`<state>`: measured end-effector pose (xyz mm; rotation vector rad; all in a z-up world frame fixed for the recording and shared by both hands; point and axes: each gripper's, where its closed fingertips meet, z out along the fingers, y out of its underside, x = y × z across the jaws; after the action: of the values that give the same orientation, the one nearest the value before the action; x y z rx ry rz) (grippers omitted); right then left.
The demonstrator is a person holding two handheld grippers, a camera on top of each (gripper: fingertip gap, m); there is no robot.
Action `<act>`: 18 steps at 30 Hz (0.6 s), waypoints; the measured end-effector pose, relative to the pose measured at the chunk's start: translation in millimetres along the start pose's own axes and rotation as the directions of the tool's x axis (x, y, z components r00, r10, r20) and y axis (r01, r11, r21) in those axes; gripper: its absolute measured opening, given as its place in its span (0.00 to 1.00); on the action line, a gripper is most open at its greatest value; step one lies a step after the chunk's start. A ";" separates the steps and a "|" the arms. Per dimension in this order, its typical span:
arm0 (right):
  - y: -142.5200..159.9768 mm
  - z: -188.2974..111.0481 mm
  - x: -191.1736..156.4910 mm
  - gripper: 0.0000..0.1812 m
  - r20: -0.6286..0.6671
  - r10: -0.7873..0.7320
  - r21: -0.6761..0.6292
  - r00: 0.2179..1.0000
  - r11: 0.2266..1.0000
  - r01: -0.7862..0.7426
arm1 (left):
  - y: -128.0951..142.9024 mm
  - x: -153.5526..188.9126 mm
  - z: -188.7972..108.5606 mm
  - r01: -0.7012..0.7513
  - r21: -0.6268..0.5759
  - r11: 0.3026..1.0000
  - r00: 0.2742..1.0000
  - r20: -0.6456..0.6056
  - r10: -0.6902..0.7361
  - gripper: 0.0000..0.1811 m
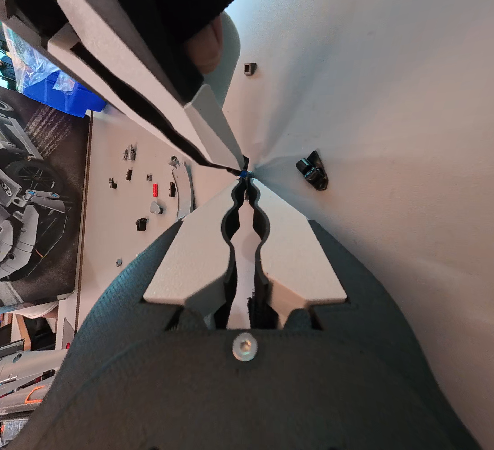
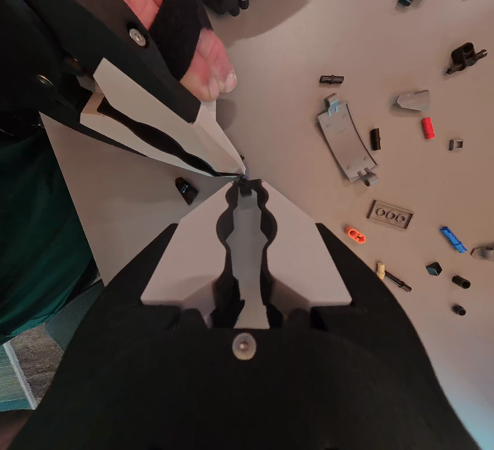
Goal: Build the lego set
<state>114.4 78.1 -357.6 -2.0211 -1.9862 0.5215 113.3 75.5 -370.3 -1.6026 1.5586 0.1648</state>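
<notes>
The left gripper (image 1: 244,179) had its fingers pressed almost together at the tips, pinching a tiny blue-and-black lego piece (image 1: 243,173) held just above the pale counter (image 1: 401,89). The right gripper (image 2: 244,186) met it tip to tip, its fingers closed on a small black piece (image 2: 244,190) — whether the two bits were already joined was hard to tell at that size. In each wrist view the other gripper slanted in from the upper left, a strapped hand (image 2: 208,71) wrapped round its handle.

To one side of the tips the counter lay mostly bare, with only a glossy black connector (image 1: 312,169) close by and a small dark brick (image 1: 250,69) farther off. On the other side loose parts crowded the surface: a curved grey panel (image 2: 346,140), a red bush (image 2: 427,128), a grey plate (image 2: 390,214), an orange connector (image 2: 355,234), a blue pin (image 2: 452,239). Beyond them, at the counter's edge, lay the set's box (image 1: 34,196) and a blue bin (image 1: 66,95).
</notes>
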 end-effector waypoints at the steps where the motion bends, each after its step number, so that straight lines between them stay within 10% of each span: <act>1: 0.5 0.0 1.2 0.06 -0.008 -0.001 0.000 1.000 1.000 0.001 | -0.1 0.1 0.0 -0.001 -0.001 1.000 1.000 0.001 0.001 0.00; 18: 0.1 2.3 -2.5 0.02 0.020 0.022 -0.104 1.000 0.994 -0.020 | 0.3 -0.7 0.6 -0.001 -0.004 1.000 1.000 0.006 0.001 0.00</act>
<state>113.6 75.4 -359.5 -2.1080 -2.0453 0.4547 113.2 76.4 -370.4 -1.6025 1.5557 0.1731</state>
